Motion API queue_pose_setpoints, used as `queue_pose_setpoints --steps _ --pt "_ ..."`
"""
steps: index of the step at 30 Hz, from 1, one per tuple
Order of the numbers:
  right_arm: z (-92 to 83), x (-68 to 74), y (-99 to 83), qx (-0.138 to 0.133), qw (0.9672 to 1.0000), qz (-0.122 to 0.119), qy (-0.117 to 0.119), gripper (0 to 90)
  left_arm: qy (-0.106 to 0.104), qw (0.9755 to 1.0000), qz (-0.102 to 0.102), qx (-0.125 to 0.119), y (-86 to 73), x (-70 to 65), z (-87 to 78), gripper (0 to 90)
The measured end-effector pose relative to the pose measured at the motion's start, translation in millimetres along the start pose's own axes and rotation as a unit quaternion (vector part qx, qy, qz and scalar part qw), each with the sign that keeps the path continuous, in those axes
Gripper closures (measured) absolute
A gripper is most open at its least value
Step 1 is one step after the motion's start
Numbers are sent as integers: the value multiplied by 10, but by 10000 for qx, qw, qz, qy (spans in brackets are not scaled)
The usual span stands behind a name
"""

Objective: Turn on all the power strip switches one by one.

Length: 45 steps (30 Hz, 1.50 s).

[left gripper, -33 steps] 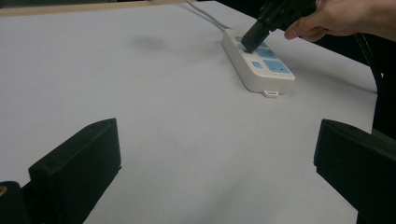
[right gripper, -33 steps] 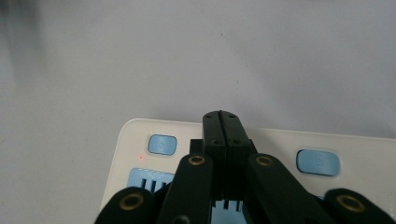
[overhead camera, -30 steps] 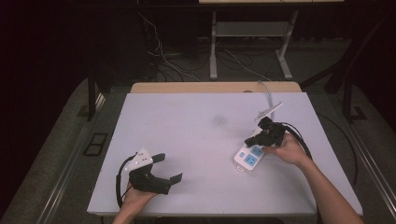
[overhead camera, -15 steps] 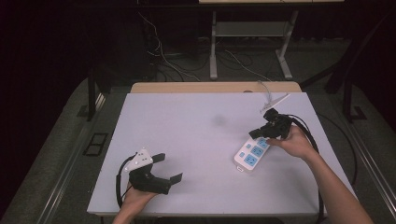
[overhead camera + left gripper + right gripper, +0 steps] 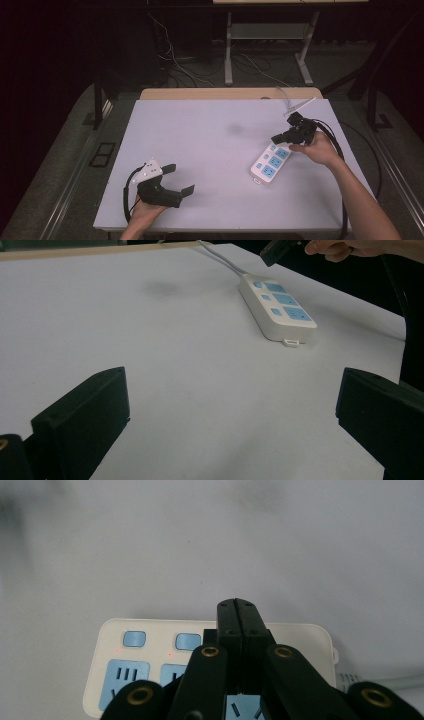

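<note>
A white power strip with blue sockets and blue switch buttons lies at the right of the white table. Its cable runs off toward the back right corner. My right gripper is shut with nothing between its jaws. It points down over the strip's far end, and in the right gripper view its tips stand over the row of switch buttons on the strip. Whether the tips touch the strip I cannot tell. My left gripper rests at the front left, open and empty. From there the strip lies well ahead.
A faint grey smudge marks the table's middle. A wooden edge borders the table's far side. Cables and metal frame legs stand on the dark floor behind. The right gripper's black cable loops over the table's right side.
The right hand has carried its shut gripper up along the strip toward its far end. The left gripper and the strip have stayed put.
</note>
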State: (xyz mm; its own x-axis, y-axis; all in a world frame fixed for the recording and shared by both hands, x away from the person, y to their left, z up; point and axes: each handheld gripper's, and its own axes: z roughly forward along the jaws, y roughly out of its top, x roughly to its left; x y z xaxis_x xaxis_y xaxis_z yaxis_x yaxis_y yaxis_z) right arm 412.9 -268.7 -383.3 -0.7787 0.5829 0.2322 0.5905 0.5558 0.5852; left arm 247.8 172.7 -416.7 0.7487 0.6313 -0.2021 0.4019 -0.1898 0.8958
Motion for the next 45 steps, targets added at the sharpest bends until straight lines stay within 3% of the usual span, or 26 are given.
queue_pose_setpoints --steps 13,23,32,45 --pt "121 -96 -22 164 9998 107 11 899 0 10000 11 -18 1 9 -13 0" --pt "229 -111 -62 351 9992 116 -134 899 10 10000 -11 -51 0 10 -20 0" --pt "232 -118 -77 294 9993 199 -70 899 13 10000 -7 -54 -2 14 -20 0" --pt "240 -97 -137 131 9996 184 -181 900 15 10000 18 -43 -1 7 -12 0"
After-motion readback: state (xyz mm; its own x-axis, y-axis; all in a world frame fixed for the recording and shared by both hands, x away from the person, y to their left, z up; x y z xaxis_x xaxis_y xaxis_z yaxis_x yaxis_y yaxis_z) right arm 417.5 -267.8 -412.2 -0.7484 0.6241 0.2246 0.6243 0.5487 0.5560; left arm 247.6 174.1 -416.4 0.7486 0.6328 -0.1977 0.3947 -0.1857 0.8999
